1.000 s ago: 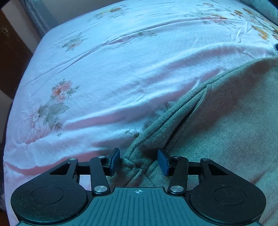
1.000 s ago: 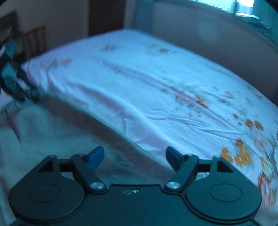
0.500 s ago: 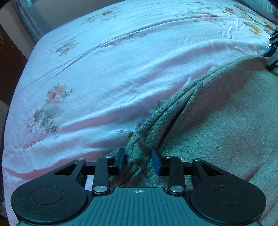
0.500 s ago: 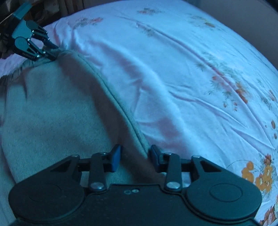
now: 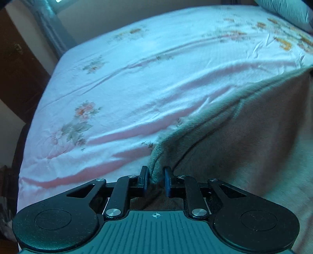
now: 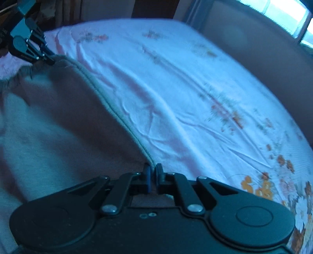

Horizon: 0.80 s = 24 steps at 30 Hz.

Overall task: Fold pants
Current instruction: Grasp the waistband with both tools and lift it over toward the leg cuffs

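Grey-green knit pants (image 5: 244,148) lie on a bed, filling the right of the left wrist view and the left of the right wrist view (image 6: 58,125). My left gripper (image 5: 156,177) is shut on a bunched corner of the pants' seamed edge. My right gripper (image 6: 153,175) is shut on the other end of that edge. The edge runs taut between them and looks lifted off the sheet. The left gripper also shows far left in the right wrist view (image 6: 47,57), pinching the cloth.
The bed has a pale floral sheet (image 5: 137,82) with wrinkles. A padded headboard (image 6: 264,58) stands at the right. Dark wooden furniture (image 5: 17,64) is beyond the bed's left edge. A pillow (image 5: 283,11) lies at the far right corner.
Both grippers closed from open onto the pants' edge. Both have risen with the cloth, pulling the edge taut.
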Motion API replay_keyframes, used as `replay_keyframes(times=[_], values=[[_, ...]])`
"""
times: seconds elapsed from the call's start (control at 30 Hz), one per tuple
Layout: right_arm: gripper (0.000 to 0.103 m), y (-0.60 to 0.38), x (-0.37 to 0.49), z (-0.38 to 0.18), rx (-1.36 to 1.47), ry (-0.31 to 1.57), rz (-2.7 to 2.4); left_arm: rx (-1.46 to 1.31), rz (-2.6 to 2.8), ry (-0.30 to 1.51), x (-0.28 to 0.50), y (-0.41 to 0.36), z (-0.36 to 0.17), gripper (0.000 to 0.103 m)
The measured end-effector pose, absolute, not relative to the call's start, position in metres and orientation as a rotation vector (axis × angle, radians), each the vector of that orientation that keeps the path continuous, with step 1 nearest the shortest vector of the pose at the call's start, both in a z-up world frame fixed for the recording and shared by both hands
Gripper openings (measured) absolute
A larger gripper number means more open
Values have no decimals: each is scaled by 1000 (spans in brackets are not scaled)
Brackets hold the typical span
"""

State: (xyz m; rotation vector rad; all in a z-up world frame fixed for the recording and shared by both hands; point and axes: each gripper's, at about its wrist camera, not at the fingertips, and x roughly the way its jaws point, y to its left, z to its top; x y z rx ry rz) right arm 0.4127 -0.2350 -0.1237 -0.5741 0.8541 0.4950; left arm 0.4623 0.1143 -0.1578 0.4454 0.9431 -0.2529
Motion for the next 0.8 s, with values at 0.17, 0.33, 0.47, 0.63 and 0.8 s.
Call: replay_keyframes(times=[0.17, 0.33, 0.47, 0.63, 0.8], values=[[0, -238, 354, -101, -562, 769, 465, 425, -238, 886, 415, 125, -133, 17], [0, -233, 284, -86, -527, 710, 438, 437, -234, 833, 344, 128, -112, 17], [0, -230, 229, -80, -470, 670, 398, 411, -217, 788, 290, 134, -99, 17], [0, -218, 164, -80, -423, 612, 357, 405, -221, 787, 229, 144, -104, 17], [0, -206, 116, -89, -382, 604, 311, 391, -214, 810, 184, 153, -125, 17]])
